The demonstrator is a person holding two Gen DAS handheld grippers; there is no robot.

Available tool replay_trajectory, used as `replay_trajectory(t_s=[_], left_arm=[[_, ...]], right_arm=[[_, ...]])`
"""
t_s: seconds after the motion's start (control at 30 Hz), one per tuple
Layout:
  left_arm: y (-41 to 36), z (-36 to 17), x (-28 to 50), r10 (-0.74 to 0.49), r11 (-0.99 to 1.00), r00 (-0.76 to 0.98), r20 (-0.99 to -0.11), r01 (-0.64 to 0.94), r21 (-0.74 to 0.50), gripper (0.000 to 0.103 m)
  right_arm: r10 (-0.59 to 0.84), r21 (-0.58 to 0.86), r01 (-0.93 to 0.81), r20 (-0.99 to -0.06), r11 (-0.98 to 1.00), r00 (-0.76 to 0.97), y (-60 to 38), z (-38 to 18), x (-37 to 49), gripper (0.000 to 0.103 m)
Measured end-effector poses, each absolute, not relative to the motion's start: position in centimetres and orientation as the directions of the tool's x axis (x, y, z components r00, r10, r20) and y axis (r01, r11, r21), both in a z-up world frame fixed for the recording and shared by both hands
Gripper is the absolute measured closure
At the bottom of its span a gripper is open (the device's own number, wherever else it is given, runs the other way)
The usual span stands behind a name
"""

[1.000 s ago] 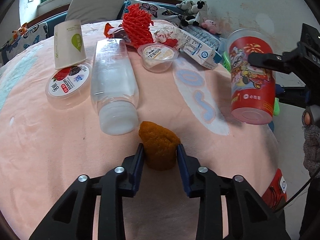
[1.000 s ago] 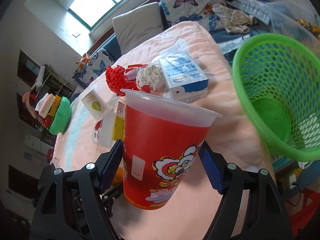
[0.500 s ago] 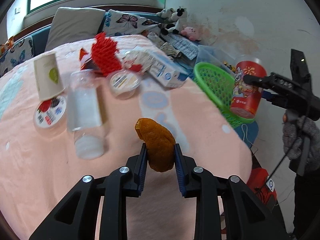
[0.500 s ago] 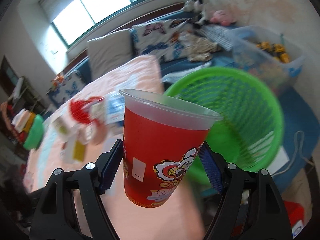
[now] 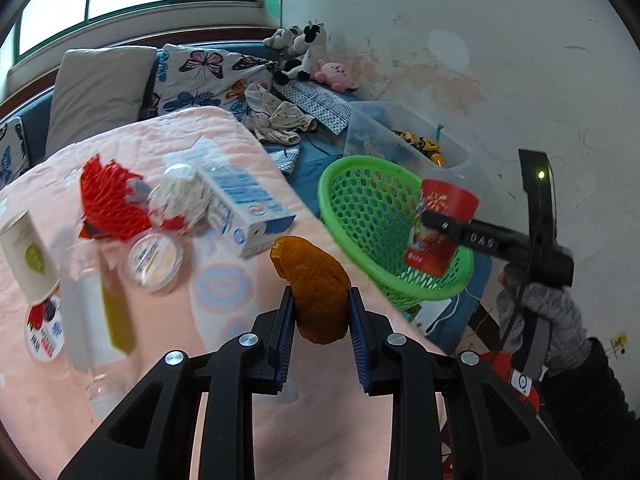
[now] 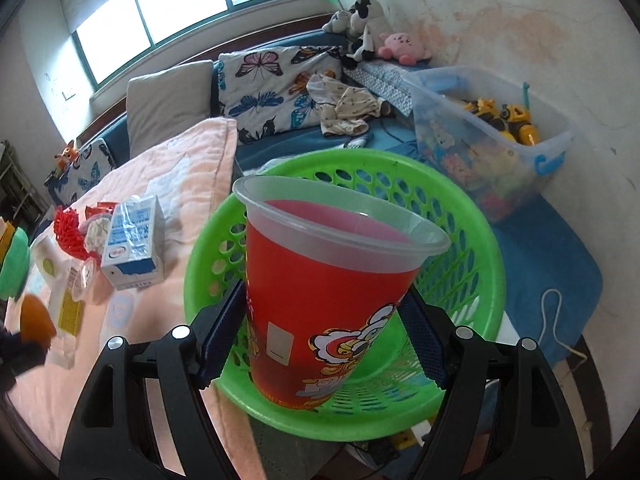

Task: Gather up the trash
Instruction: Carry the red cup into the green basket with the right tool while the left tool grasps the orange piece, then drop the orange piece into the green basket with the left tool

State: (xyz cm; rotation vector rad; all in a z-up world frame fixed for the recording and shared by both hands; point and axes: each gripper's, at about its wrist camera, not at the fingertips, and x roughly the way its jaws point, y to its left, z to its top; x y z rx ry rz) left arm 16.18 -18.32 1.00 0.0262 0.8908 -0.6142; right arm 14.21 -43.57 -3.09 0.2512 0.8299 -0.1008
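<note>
My left gripper [image 5: 320, 332] is shut on an orange peel [image 5: 314, 284] and holds it in the air above the pink quilt, left of the green basket [image 5: 360, 216]. My right gripper [image 6: 320, 336] is shut on a red printed plastic cup [image 6: 324, 296], held upright over the green basket [image 6: 472, 248]. The cup [image 5: 440, 232] and the right gripper also show in the left wrist view, over the basket's right rim. The peel [image 6: 36, 320] shows at the left edge of the right wrist view.
On the pink quilt [image 5: 224, 284] lie a milk carton [image 5: 248, 208], red foam net [image 5: 108, 200], crumpled paper [image 5: 180, 196], lidded tub [image 5: 154, 258], clear bottle [image 5: 96, 312] and paper cup [image 5: 26, 256]. A clear toy bin [image 6: 488, 148] stands behind the basket.
My left gripper has lifted the peel off the quilt and swung right toward the basket. My right gripper has carried the cup from over the bed to above the basket.
</note>
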Motion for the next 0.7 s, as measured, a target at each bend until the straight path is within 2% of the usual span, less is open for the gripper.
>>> replay_trajectory(t_s=[0.3,0.7], left_arm=[[-21.9,0.9,18.7,-0.509,0.805,0.432,-0.745,0.545,-0.234,0.077],[-26.1,0.3,20.1,-0.522,0.776,0.378,-0.765,0.584,-0.241,0.077]], right_arm=[[0.001,0.162,0.185,-0.755,0.969,0.656,-43.4,-4.1,13.9,0.024],[-0.019,0.191,0.222,-0.718,0.956,0.696,-45.1,-2.7,10.2,0.023]])
